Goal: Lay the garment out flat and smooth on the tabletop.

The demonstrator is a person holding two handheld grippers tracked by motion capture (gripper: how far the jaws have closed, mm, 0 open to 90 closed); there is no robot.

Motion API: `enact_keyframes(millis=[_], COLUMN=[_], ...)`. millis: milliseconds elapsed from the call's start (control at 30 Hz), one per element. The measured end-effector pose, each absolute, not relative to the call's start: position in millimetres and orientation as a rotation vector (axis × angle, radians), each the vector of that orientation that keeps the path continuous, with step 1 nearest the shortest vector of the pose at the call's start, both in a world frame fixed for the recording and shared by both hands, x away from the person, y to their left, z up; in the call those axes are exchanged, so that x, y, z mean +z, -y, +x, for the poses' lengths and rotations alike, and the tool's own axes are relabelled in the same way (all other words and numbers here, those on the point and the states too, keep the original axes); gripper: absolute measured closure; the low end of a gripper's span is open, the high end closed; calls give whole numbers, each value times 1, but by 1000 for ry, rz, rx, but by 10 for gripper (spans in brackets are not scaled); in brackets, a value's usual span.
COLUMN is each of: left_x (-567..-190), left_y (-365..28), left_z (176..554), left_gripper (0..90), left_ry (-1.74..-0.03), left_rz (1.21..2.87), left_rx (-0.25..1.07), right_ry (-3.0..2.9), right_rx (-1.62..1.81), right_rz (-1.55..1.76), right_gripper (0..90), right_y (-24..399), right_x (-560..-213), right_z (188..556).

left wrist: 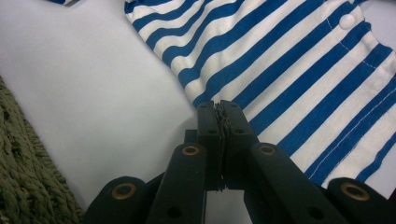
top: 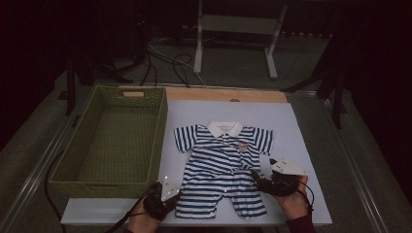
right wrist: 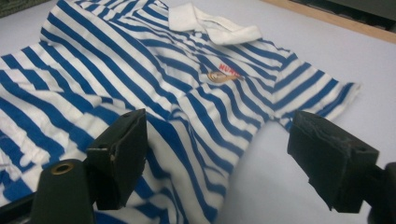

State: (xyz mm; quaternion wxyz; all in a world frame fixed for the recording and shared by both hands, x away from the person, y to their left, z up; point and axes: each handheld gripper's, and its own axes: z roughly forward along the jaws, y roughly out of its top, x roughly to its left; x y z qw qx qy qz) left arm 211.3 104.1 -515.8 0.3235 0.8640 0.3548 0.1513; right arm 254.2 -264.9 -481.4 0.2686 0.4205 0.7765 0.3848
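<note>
A small blue-and-white striped romper (top: 221, 170) with a white collar lies flat and face up on a white mat (top: 291, 126). My left gripper (top: 176, 194) sits at the romper's lower left edge. In the left gripper view its jaws (left wrist: 219, 106) are pressed together, tips right at the hem of the striped cloth (left wrist: 289, 70); whether cloth is pinched between them I cannot tell. My right gripper (top: 256, 175) rests at the romper's right side, below the sleeve. Its jaws (right wrist: 217, 126) stand wide open, one pad over the striped cloth (right wrist: 140, 70), the other over bare mat.
An empty green woven basket (top: 163, 136) stands to the left of the mat, close beside the left gripper. A wooden strip (top: 223, 93) runs along the mat's far edge. Cables and a metal stand's legs lie on the floor beyond.
</note>
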Motion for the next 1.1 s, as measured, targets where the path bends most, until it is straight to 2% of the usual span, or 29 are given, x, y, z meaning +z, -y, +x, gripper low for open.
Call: enact_keyframes(millis=[100, 300, 533, 633, 767, 800, 1100], left_x=[-516, -506, -502, -501, -501, -501, -495], left_y=[-103, -99, -69, -55, -41, -38, 0], left_z=[211, 210, 213, 214, 216, 216, 216], left_gripper=[871, 710, 619, 605, 596, 596, 593], left_ry=[-924, -877, -784, -746, -710, -703, -603], left_rz=[2252, 2177, 2163, 2172, 2174, 2171, 2173], left_rx=[393, 350, 284, 264, 239, 231, 180], right_ry=[-2106, -2172, -2263, -2308, -2359, -2372, -2301], right_rx=[1026, 1026, 1027, 1012, 1031, 1034, 934], right_rz=[1154, 1185, 1222, 1224, 1225, 1229, 1269], right_gripper=[230, 317, 443, 533, 775, 806, 826], right_y=[271, 282, 285, 283, 285, 285, 293], right_x=[-484, -491, -500, -505, -507, -507, -502], right_z=[252, 244, 244, 247, 250, 250, 253])
